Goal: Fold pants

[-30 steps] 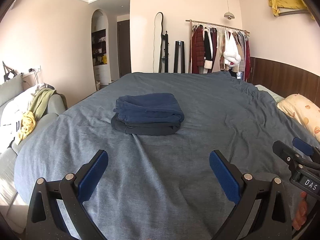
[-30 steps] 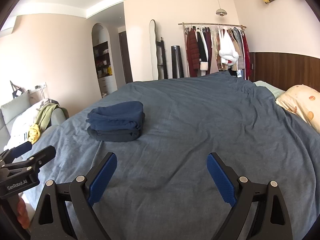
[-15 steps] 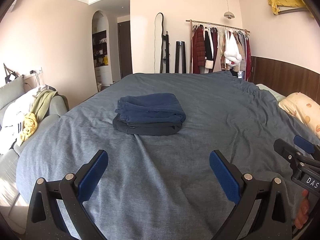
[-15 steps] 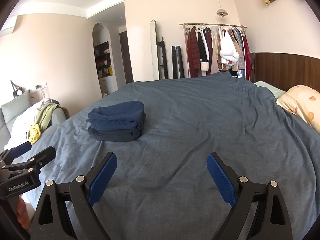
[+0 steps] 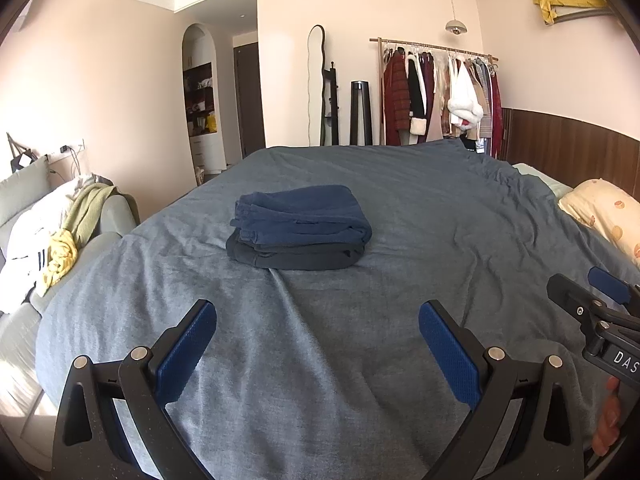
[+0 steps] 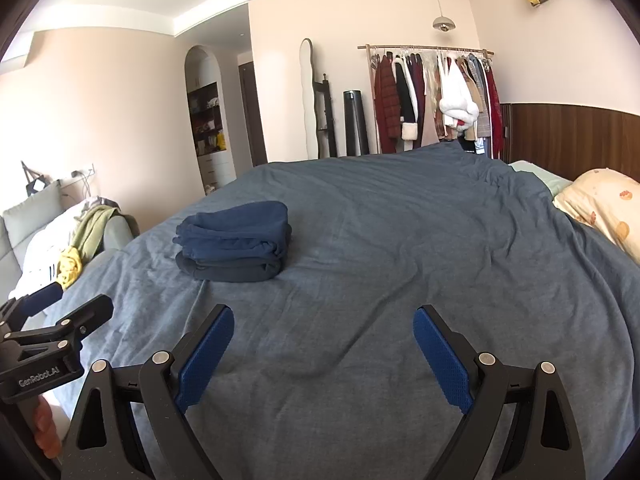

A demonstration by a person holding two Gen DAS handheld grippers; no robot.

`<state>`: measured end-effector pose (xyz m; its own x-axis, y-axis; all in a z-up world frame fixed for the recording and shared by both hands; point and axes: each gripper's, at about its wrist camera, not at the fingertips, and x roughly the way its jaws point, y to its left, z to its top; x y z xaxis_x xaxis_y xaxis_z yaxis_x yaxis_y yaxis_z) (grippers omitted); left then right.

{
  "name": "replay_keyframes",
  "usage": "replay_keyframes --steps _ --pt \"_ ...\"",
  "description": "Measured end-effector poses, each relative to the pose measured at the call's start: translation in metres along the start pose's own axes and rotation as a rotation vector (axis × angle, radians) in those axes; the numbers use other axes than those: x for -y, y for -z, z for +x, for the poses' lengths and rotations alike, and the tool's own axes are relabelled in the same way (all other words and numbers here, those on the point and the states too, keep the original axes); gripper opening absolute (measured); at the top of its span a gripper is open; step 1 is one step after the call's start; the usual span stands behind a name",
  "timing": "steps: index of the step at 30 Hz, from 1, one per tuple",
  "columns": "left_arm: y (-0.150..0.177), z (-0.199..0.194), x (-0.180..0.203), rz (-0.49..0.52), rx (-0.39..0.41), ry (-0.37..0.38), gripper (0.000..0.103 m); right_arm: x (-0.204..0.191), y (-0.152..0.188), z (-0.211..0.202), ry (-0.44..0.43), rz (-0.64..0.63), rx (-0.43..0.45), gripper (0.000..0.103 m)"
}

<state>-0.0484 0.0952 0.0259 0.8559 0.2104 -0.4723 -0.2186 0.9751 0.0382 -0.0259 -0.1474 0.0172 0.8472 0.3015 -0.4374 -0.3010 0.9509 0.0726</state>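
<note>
Folded pants [image 5: 300, 226] stacked on bed [image 5: 420, 216]

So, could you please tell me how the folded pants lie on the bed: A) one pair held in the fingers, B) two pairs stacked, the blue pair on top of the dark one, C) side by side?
B: the blue pants rest on the dark pants, and both grippers are open and empty.

pillow [image 5: 604, 212]: cut by right edge | sofa [image 5: 24, 208]: cut by left edge
</note>
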Motion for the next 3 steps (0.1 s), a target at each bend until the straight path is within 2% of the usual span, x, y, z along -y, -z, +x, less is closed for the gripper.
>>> replay_keyframes --steps 3 --pt "-0.0008 0.0011 0.0004 -0.002 -0.004 0.005 0.103 0.0008 0.0008 0.0005 0.0 0.002 -0.001 0.092"
